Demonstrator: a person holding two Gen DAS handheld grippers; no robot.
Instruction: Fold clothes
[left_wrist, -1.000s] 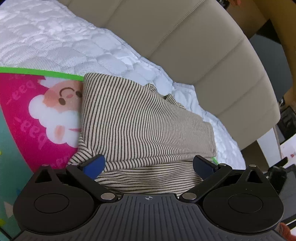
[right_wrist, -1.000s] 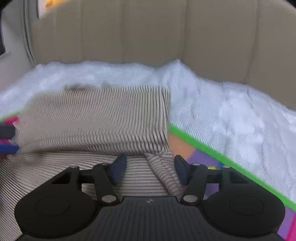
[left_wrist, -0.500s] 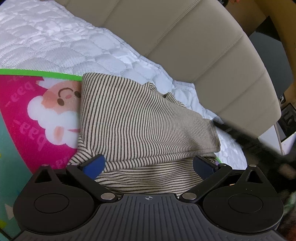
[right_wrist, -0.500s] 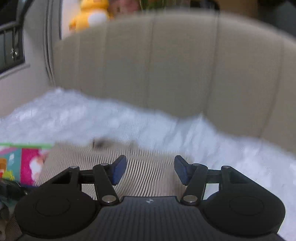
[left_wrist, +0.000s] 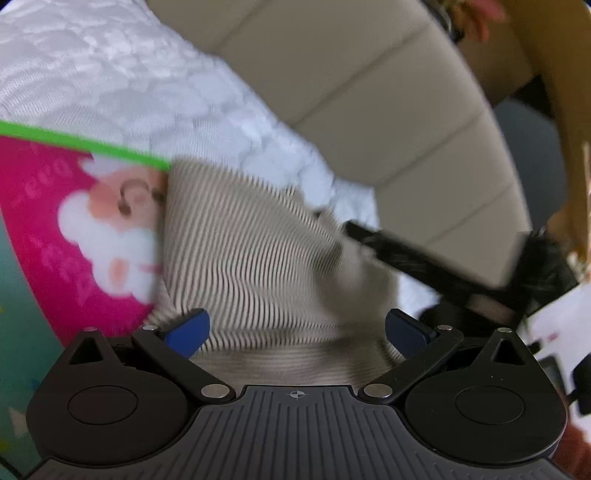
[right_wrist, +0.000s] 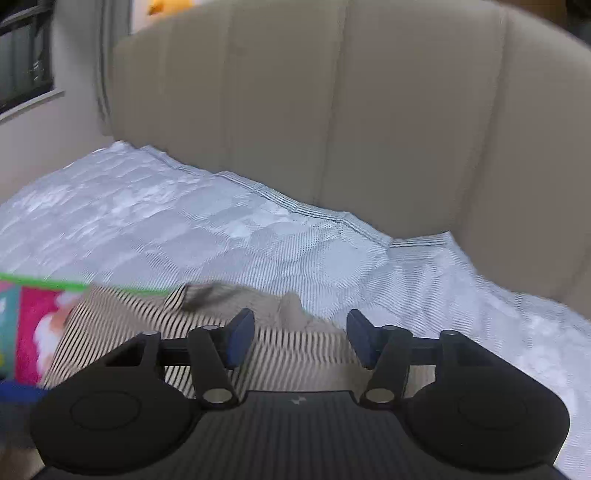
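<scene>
striped garment (left_wrist: 258, 254) folded on bed, play mat (left_wrist: 55, 221) at 9 o'clock | left hand-held gripper (left_wrist: 295, 328) released, right hand-held gripper (right_wrist: 301, 338) released | pinch both layers squarely, keep edges aligned

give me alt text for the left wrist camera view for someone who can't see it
A folded tan striped garment lies on a pink cartoon play mat over a white quilted mattress, before the open left gripper. The blurred right gripper reaches in beside a beige padded headboard.
</scene>
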